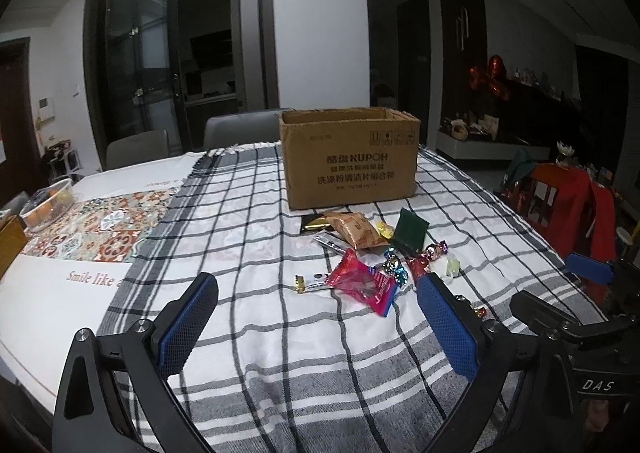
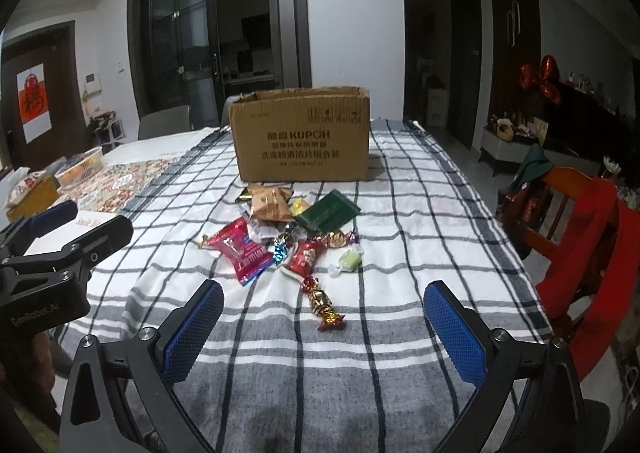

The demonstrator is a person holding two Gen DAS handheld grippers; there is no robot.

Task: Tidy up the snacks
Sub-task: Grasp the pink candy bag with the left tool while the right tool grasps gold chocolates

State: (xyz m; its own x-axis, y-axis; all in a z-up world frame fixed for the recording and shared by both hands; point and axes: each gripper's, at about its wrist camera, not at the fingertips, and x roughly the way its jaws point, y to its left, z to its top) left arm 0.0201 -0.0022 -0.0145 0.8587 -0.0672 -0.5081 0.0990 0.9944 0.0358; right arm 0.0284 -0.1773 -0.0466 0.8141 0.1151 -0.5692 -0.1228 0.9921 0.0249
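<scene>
An open cardboard box (image 1: 348,161) (image 2: 302,141) stands on the checked tablecloth, and a heap of snacks lies just in front of it. The heap holds a pink packet (image 1: 366,285) (image 2: 240,249), a tan packet (image 1: 356,231) (image 2: 270,205), a green packet (image 1: 412,231) (image 2: 328,215), a red candy (image 2: 304,257), a pale green candy (image 2: 348,259) and gold-wrapped candies (image 2: 322,303). My left gripper (image 1: 316,317) hovers open, short of the heap and to its left. My right gripper (image 2: 324,327) hovers open right before the gold candies. Both are empty.
A patterned runner (image 1: 100,229) and a clear tub of fruit (image 1: 48,205) lie at the left of the table. A tissue box (image 2: 32,193) sits further left. An orange chair draped with red cloth (image 2: 580,237) stands at the right edge. Grey chairs (image 1: 240,129) are behind the table.
</scene>
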